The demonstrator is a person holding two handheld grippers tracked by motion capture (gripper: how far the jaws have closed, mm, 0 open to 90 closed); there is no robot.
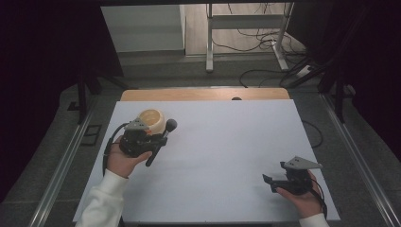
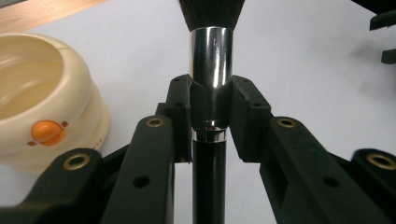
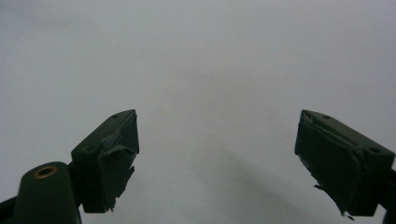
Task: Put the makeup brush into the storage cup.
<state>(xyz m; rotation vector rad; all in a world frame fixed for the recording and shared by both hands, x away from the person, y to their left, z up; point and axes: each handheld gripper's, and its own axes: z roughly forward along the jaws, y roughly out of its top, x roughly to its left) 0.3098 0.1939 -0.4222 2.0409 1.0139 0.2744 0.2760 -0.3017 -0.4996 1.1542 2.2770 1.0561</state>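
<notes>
A makeup brush [image 2: 210,56] with a black handle, a shiny metal ferrule and dark bristles is clamped in my left gripper [image 2: 210,105], which is shut on it at the ferrule's base. From above, the brush [image 1: 163,137] slants across the left gripper [image 1: 150,134] at the table's left, bristle head [image 1: 171,125] pointing away. A cream ribbed cup [image 1: 152,119] with an orange button [image 2: 46,132] stands just beside and behind that gripper. My right gripper [image 1: 270,181] rests low at the front right, held by a hand, open with nothing between its jaws [image 3: 217,158].
The white tabletop [image 1: 222,151] spreads between the two grippers, with a wooden strip [image 1: 203,94] along its far edge. Beyond the table are a grey floor, metal desk legs [image 1: 209,42] and loose cables [image 1: 255,38]. Dark curtains hang at both sides.
</notes>
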